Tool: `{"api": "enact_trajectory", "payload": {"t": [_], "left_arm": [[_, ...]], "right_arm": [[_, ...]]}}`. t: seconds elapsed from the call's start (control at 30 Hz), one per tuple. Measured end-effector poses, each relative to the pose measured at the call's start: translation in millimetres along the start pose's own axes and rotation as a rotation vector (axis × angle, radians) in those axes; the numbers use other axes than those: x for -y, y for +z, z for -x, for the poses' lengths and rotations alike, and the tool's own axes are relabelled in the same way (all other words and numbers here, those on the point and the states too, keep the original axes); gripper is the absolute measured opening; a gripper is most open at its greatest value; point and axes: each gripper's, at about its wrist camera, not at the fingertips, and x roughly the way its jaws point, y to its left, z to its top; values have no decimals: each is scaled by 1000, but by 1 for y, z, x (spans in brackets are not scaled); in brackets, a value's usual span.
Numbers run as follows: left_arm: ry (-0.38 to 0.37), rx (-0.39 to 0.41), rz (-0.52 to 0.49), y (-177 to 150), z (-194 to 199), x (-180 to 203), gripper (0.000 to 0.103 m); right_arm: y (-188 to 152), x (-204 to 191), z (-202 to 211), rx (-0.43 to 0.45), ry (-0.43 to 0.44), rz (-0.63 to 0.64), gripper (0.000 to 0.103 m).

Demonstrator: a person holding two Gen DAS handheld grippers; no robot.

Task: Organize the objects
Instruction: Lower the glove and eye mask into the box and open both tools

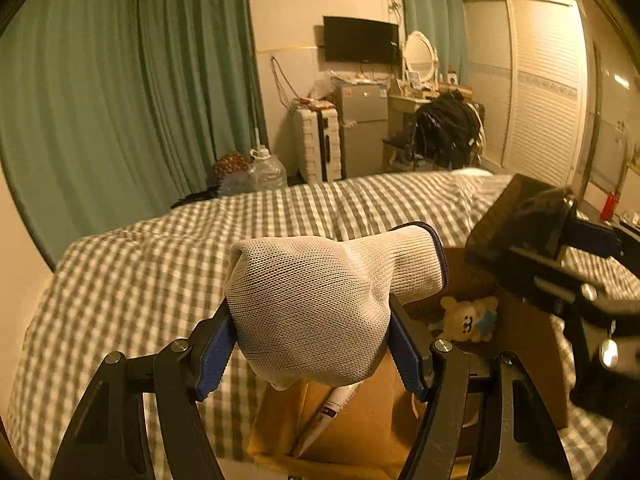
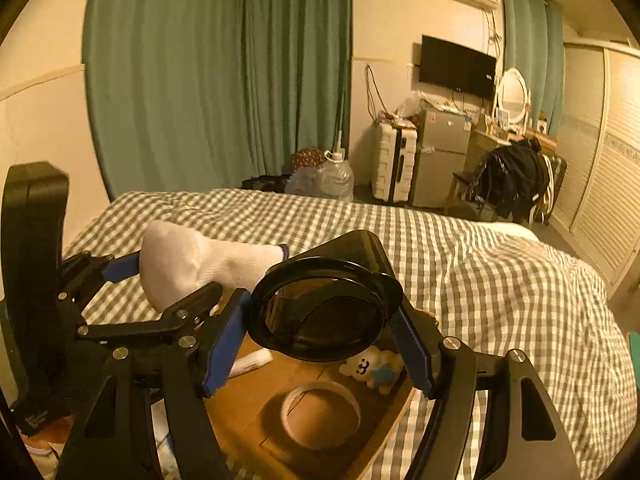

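My left gripper point(image 1: 310, 344) is shut on a white sock point(image 1: 316, 312) with a dark cuff and holds it above an open cardboard box point(image 1: 360, 432) on the bed. The sock also shows in the right wrist view point(image 2: 188, 264). My right gripper point(image 2: 320, 340) is shut on a black round dish point(image 2: 324, 312) and holds it over the same box point(image 2: 248, 408). In the box lie a small white teddy bear point(image 2: 374, 368), a roll of tape point(image 2: 320, 412) and a white tube point(image 2: 252, 360). The bear point(image 1: 466, 320) and tube point(image 1: 328, 412) show in the left wrist view too.
The box sits on a bed with a grey-and-white checked cover point(image 2: 460, 264). Beyond the bed are green curtains point(image 1: 120, 80), a white suitcase point(image 1: 316, 144), a small fridge point(image 1: 362, 128), a chair with dark clothes point(image 1: 444, 128) and a louvred wardrobe point(image 1: 536, 80).
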Motion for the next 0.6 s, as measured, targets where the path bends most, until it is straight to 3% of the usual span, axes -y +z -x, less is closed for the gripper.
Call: {"api": "enact_trajectory", "payload": {"t": [0.37,0.53,0.6], "left_arm": [[-67,-76,-71,-15,-30,25,72],[-87,-113,-77,-19,-30,27,82],[-76,-102,-65,-22,-24,27,93]], "right_arm": [[-18,42,-41,-59,-10,-69,69],[-22,43,-43,-74,16,-89,72],[-23,45,-41,-66,5,-100,81]]}}
